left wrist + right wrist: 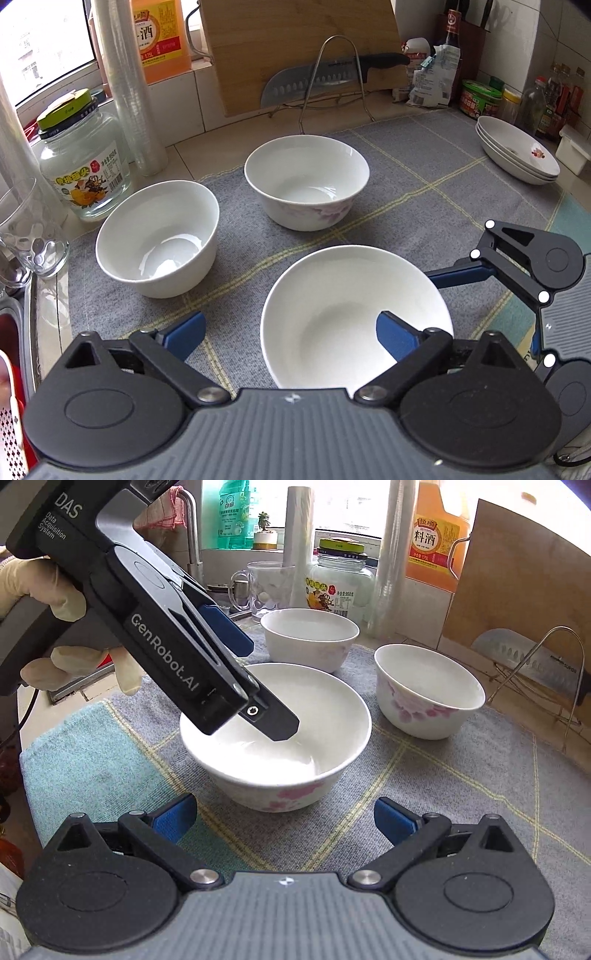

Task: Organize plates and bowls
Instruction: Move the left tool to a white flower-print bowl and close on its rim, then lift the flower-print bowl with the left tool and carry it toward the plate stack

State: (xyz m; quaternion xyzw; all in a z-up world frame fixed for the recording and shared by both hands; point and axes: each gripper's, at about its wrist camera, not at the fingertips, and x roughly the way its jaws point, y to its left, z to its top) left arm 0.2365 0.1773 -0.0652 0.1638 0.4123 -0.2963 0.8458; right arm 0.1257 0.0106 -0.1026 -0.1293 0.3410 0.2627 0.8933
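The left tool (291, 334) was spread wide over the near bowl (343, 306), its right finger (397, 339) dipping inside the rim and its left finger (186, 332) outside over the cloth (424, 192), gripping nothing. The right tool (286, 821) hung released just short of that bowl, with nothing between its fingers. Two more bowls stood apart on the cloth: the left bowl (159, 236) near a glass jar (83, 162), the far bowl (306, 181) before a wire rack (332, 81) with a knife (325, 75). A stack of plates (517, 149) sat at the cloth's far right corner on the desk (207, 155).
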